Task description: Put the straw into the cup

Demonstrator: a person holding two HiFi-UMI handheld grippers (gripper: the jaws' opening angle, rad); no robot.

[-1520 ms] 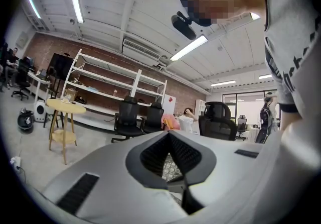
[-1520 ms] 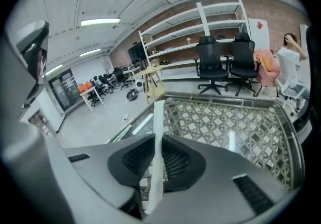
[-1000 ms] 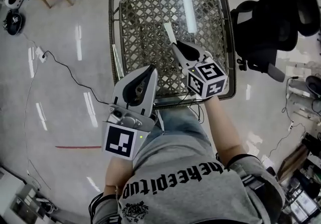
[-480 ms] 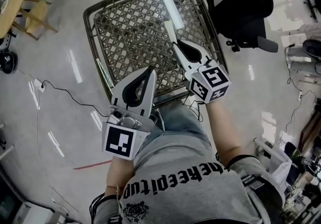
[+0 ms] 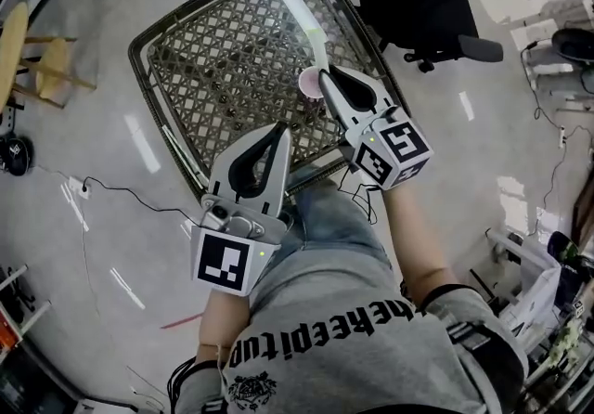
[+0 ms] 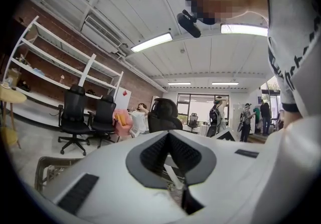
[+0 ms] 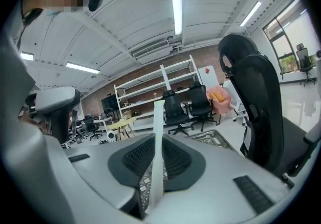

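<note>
Pinching the straw (image 5: 320, 55) tight in the right gripper (image 5: 327, 78), down at its near end, leaving the long far end free to go in first. Holding it over the right side of the woven table (image 5: 223, 59), with the little pink cup (image 5: 308, 83) just left of the jaw tips, close but not under the straw. Not in the cup yet. Holding the left gripper (image 5: 281, 131) closed on nothing, nearer and to the left, likely to stay out of the way. Next, probably, tipping the free end down over the cup's open top. Best to go slow with such a light cup, easy to knock over.
</note>
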